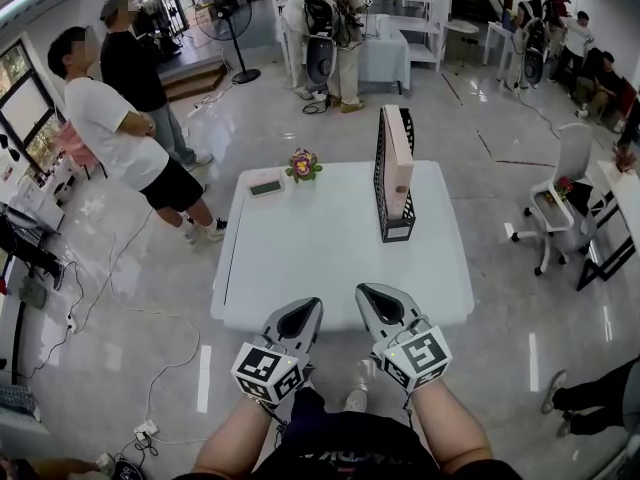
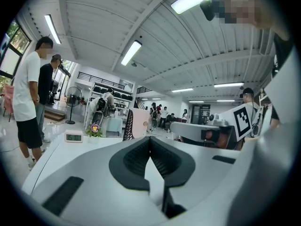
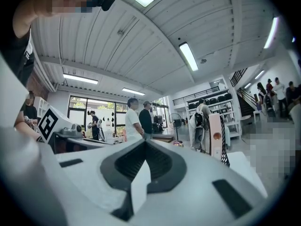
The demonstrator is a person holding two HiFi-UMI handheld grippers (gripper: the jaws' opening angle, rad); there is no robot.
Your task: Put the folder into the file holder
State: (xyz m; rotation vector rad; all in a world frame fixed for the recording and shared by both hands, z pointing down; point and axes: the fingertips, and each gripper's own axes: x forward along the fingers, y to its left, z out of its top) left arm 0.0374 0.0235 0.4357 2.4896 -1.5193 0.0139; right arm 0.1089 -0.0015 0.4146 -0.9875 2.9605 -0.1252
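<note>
The folder point(image 1: 398, 153) stands upright in the file holder point(image 1: 383, 193) on the table's point(image 1: 320, 258) far side. The left gripper point(image 1: 303, 313) and right gripper point(image 1: 374, 300) hover near the front edge, jaws together and empty. Steering clear should avoid tipping it.

We are counting one table point(image 1: 300, 268), and on it one holder point(image 1: 383, 183), one folder point(image 1: 399, 158), one flower pot point(image 1: 303, 164) and one clock point(image 1: 266, 183). We are holding two grippers, the left gripper point(image 1: 305, 306) and the right gripper point(image 1: 372, 293), each carrying one marker cube point(image 1: 268, 368), so two cubes in all. Around the table we are seeing one fan point(image 1: 228, 13) and one white chair point(image 1: 565, 183). We are counting three people standing: a person in white point(image 1: 110, 128), a person in black point(image 1: 135, 68) and a person with a backpack point(image 1: 330, 18). More are sitting at the far right, too small for us to count.
</note>
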